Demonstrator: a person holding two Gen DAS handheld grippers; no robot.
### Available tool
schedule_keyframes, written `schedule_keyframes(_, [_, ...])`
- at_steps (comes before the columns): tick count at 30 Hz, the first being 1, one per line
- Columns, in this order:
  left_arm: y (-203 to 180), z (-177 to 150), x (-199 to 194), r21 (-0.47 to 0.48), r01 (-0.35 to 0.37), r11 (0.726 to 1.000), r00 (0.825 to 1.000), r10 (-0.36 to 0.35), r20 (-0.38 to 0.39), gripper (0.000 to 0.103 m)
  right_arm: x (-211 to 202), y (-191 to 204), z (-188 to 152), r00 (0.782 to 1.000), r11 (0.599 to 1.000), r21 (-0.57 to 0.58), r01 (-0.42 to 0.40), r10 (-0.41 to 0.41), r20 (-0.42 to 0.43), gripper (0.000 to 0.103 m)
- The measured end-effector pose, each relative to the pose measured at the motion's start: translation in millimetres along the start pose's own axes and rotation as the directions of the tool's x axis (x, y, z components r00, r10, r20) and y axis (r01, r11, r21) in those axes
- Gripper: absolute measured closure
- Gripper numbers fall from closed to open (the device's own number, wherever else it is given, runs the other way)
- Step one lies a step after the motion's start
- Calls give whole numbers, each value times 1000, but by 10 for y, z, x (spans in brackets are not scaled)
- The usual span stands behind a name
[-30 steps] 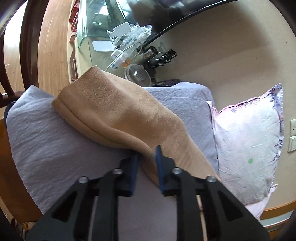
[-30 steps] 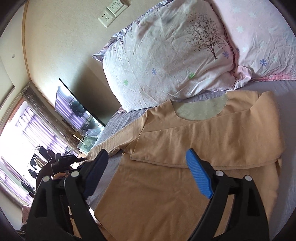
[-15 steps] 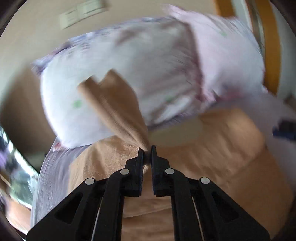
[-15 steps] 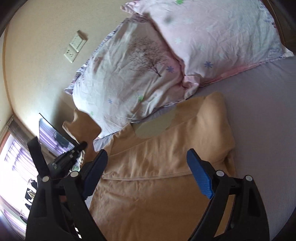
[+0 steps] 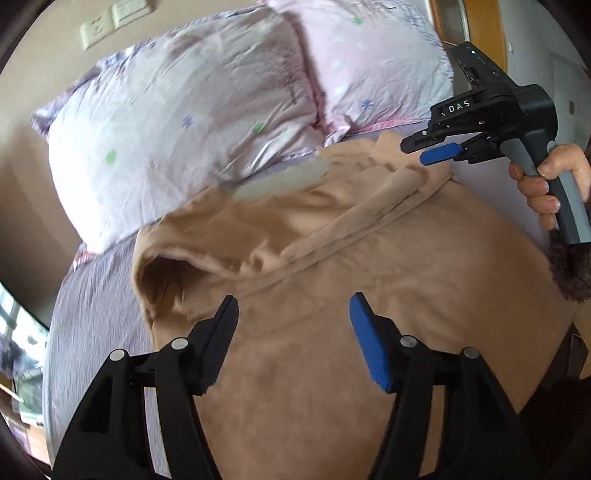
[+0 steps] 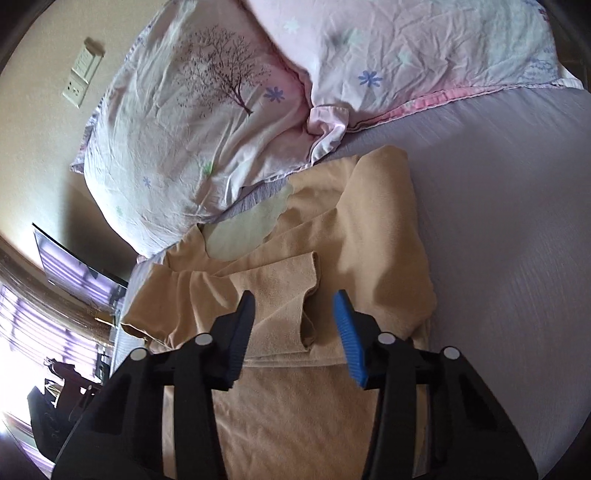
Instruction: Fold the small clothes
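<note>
A tan long-sleeved top [image 5: 332, 280] lies on the grey bed sheet [image 5: 92, 295], its neckline toward the pillows and both sleeves folded across its chest. My left gripper [image 5: 293, 321] is open and empty, just above the top's middle. My right gripper [image 6: 293, 321] is open and empty, hovering over the cuff of the folded sleeve [image 6: 284, 295]. The right gripper also shows in the left wrist view [image 5: 439, 151], held by a hand above the top's right shoulder.
Two floral pillows [image 6: 207, 122] [image 6: 406, 55] lie against the wall behind the top. Bare grey sheet [image 6: 498, 221] stretches to the right. A wall socket [image 5: 114, 18], a dark screen [image 6: 74, 273] and a bright window [image 6: 22, 332] are at the left.
My left gripper carried the left sleeve across the top, let it go and opened. My right gripper moved in lower over the folded sleeves.
</note>
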State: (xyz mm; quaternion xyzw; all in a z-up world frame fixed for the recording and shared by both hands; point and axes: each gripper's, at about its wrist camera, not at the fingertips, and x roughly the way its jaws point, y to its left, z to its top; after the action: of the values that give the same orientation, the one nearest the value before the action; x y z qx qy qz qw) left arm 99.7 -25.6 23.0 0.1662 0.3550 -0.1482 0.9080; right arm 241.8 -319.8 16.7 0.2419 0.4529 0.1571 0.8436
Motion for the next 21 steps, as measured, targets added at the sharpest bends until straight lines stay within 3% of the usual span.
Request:
schedule_keyframes(2, [203, -174, -8, -67, -25, 997, 998, 21, -52, 39, 195, 52, 18, 998, 999, -15, 41, -42, -46, 61])
schedule_keyframes(4, [327, -322, -32, -121, -50, 991, 996, 40, -80, 39, 359, 64, -5, 993, 997, -21, 73, -75, -89, 68])
schedule_keyframes(5, [381, -378, -37, -145, -53, 988, 995, 41, -90, 39, 420, 79, -34, 991, 996, -33, 86, -89, -103, 79])
schedule_keyframes(6, [433, -429, -34, -164, -52, 985, 995, 36, -97, 39, 427, 112, -64, 991, 993, -63, 102, -107, -83, 100])
schedule_keyframes(8, [501, -523, -8, -196, -51, 979, 993, 29, -112, 39, 460, 219, -133, 991, 988, -133, 83, -95, -90, 101])
schedule_keyframes(11, [538, -607, 64, -218, -51, 975, 990, 20, -142, 39, 151, 402, -112, 989, 972, -199, 126, -109, 95, 101])
schedule_keyframes(13, [540, -631, 54, -221, -50, 974, 991, 21, -135, 39, -172, 418, -51, 962, 970, -175, 169, -124, 243, 101])
schedule_keyframes(15, [555, -654, 38, -224, -48, 974, 991, 18, -133, 39, -321, 337, 10, 926, 961, -120, 248, -199, 320, 101])
schedule_keyframes(17, [566, -676, 40, -229, -44, 972, 992, 15, -128, 38, -238, 184, 29, 911, 938, -82, 336, -302, 280, 100])
schedule_keyframes(19, [574, -683, 39, -231, -42, 972, 992, 13, -125, 38, -17, 38, 16, 910, 913, -89, 399, -382, 161, 95])
schedule_keyframes(20, [577, -683, 41, -234, -40, 971, 992, 11, -124, 38, -29, -1, -6, 907, 912, -72, 404, -389, 159, 91])
schedule_keyframes(21, [578, -690, 37, -237, -39, 971, 992, 10, -122, 38, -106, -12, -21, 912, 924, -54, 378, -362, 192, 79])
